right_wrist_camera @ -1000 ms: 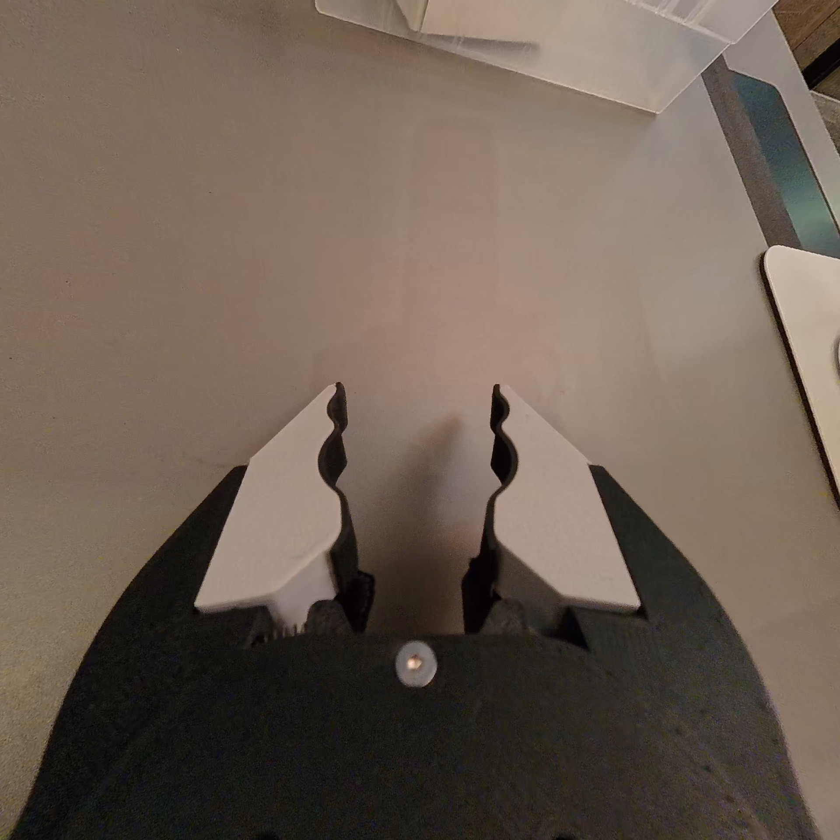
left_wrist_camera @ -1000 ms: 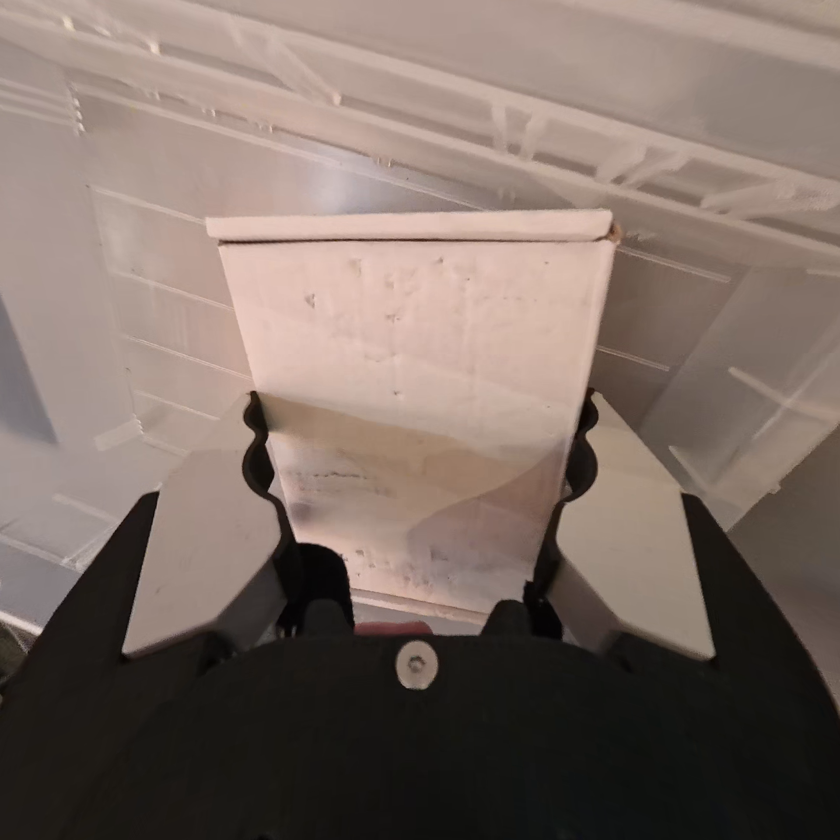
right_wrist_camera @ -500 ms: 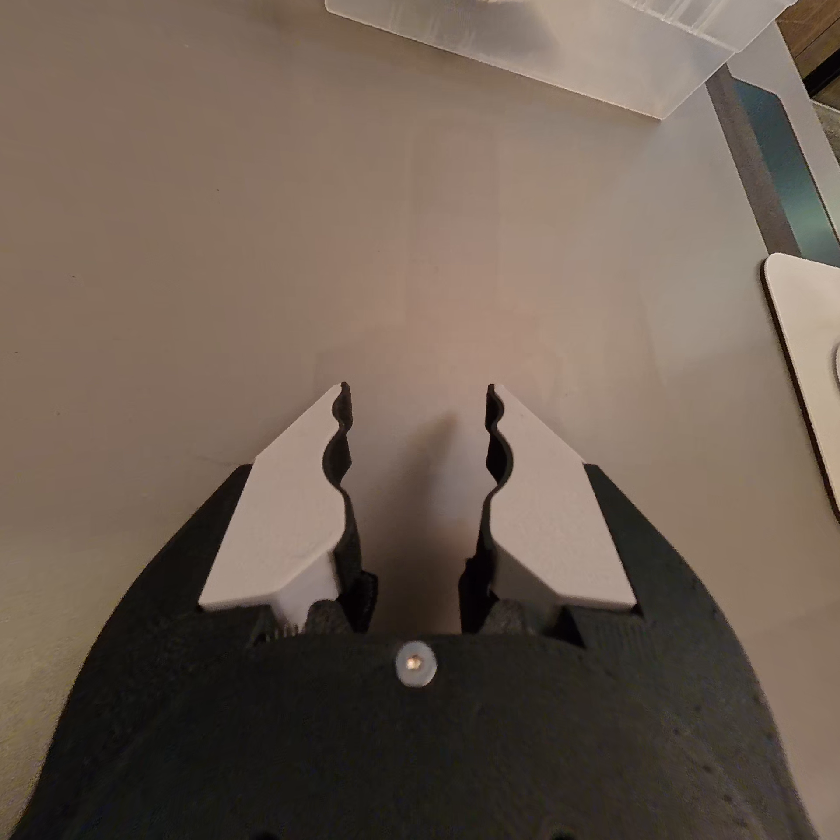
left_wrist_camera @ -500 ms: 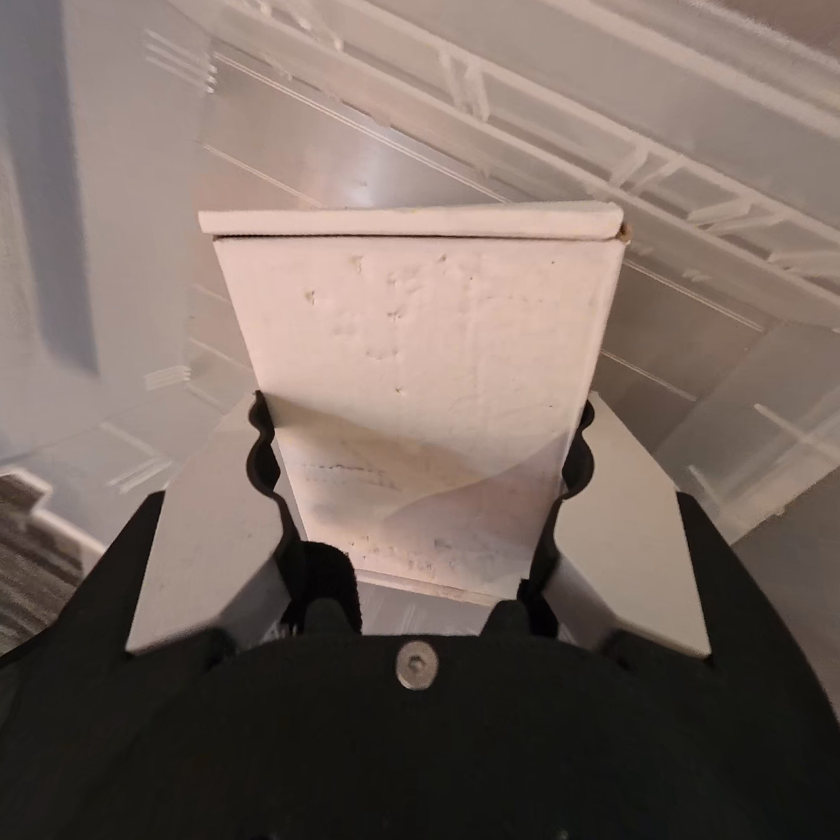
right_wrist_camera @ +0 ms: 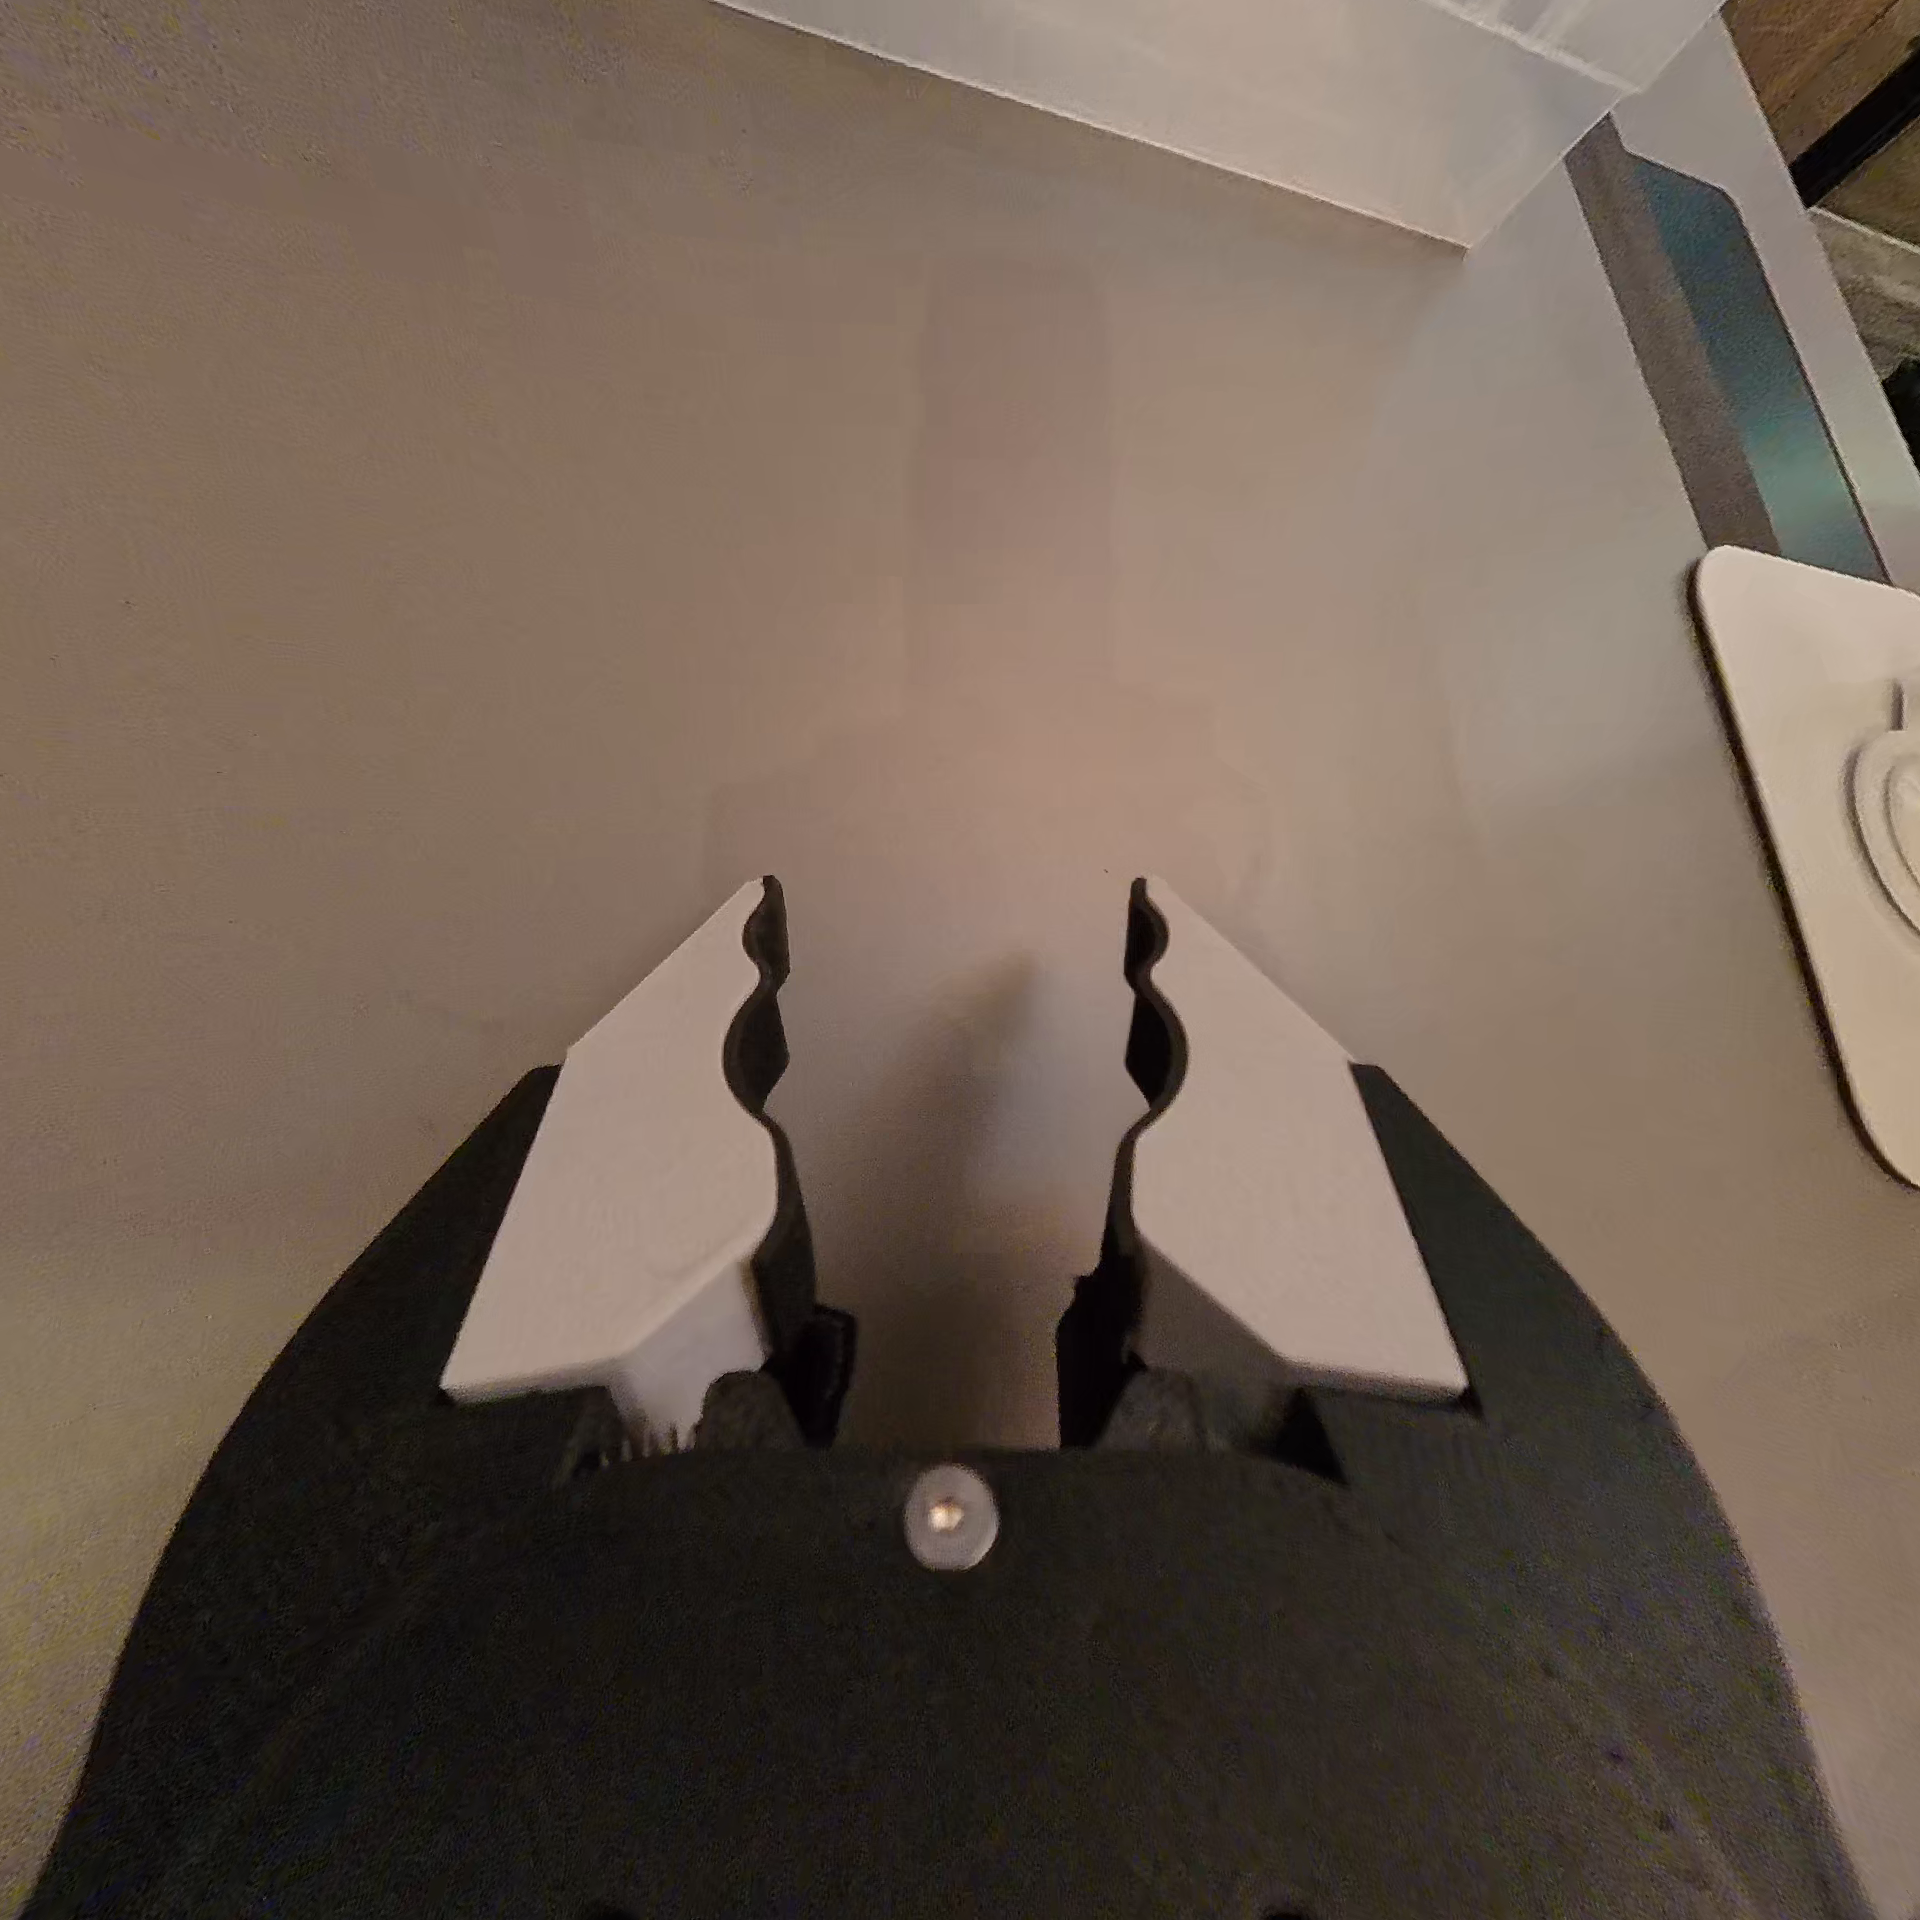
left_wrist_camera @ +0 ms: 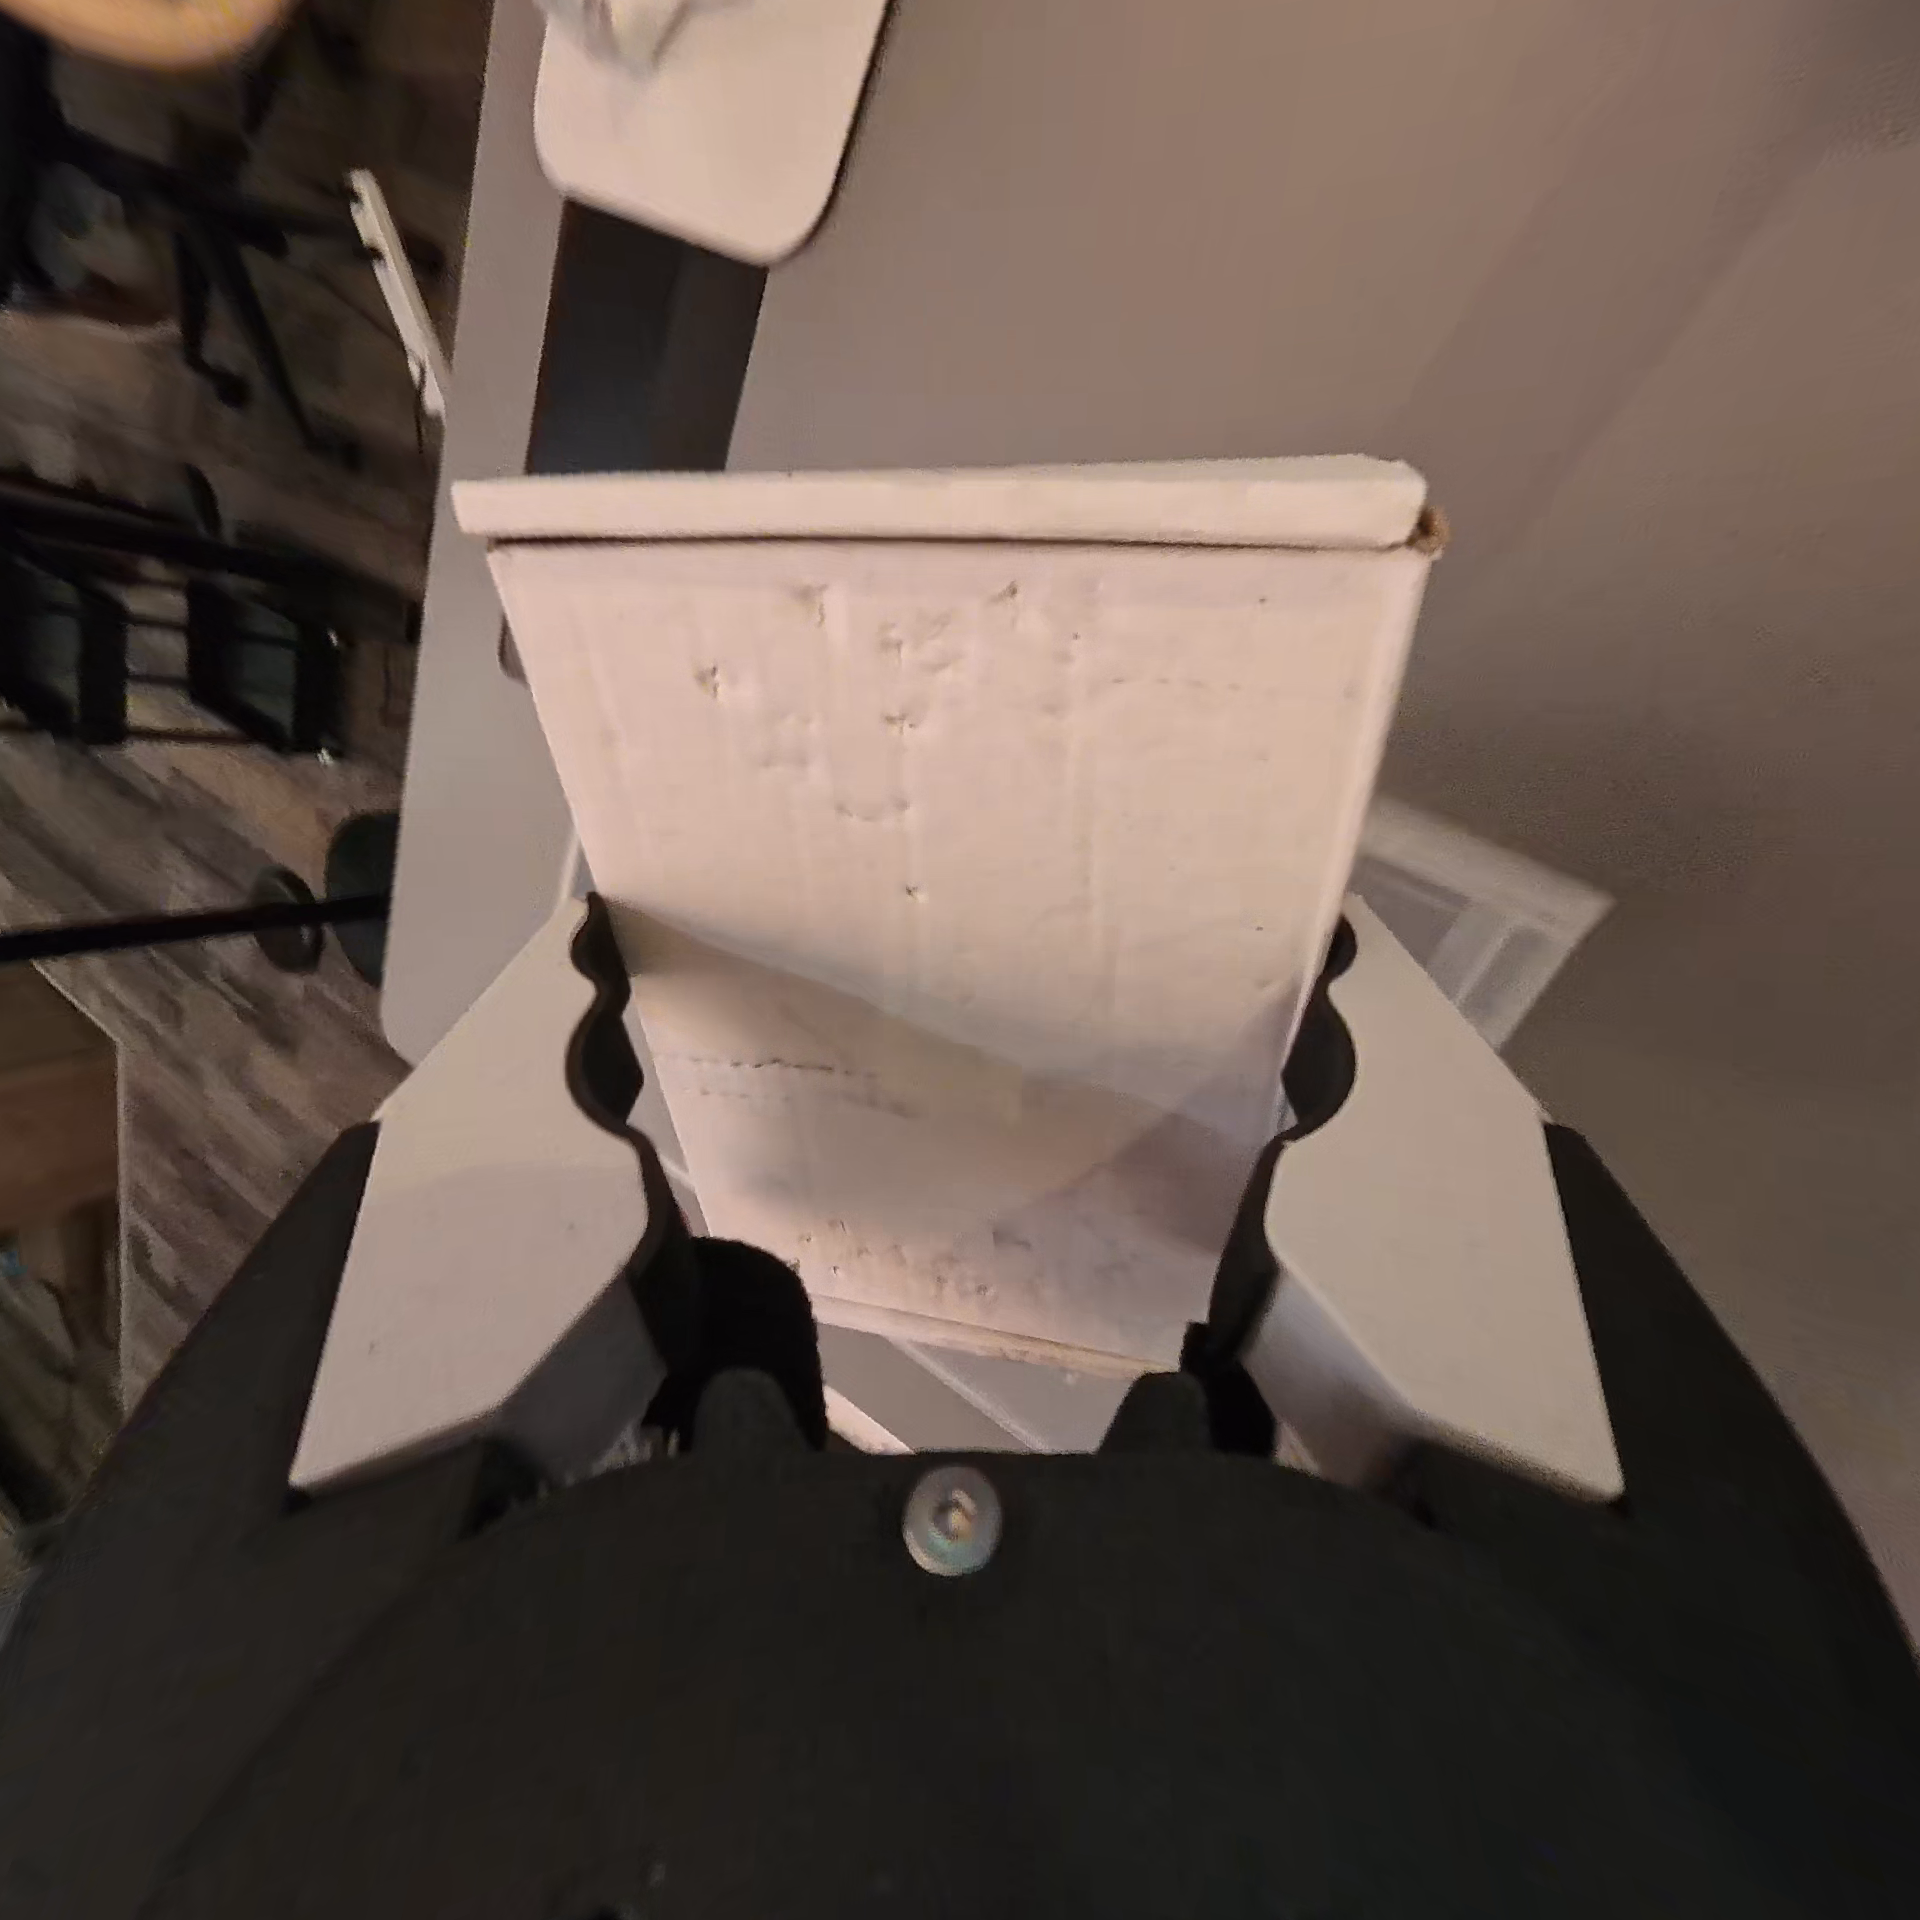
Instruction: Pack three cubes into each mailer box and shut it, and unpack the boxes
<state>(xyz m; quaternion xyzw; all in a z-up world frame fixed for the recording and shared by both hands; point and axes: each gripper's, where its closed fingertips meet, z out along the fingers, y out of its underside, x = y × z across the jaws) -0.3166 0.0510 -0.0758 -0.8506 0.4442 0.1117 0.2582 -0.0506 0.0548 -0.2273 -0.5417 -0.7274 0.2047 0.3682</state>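
Note:
My left gripper (left_wrist_camera: 966, 914) is shut on a closed white mailer box (left_wrist_camera: 956, 790), held by its two sides in the air above the grey table (left_wrist_camera: 1351, 260). The box's lid edge points away from the camera. My right gripper (right_wrist_camera: 954, 914) is open and empty, low over the bare grey table (right_wrist_camera: 416, 520). No cubes show in either view.
A clear plastic bin (right_wrist_camera: 1247, 94) stands at the table's far edge; one corner of it shows in the left wrist view (left_wrist_camera: 1475, 935). A white pad (right_wrist_camera: 1829, 831) lies at the table's right side and shows in the left wrist view (left_wrist_camera: 707, 114). Floor and chairs (left_wrist_camera: 156, 623) lie beyond the table edge.
My left gripper has lifted the mailer box out of the clear bin and swung it over the table. My right gripper has moved slightly forward, still open.

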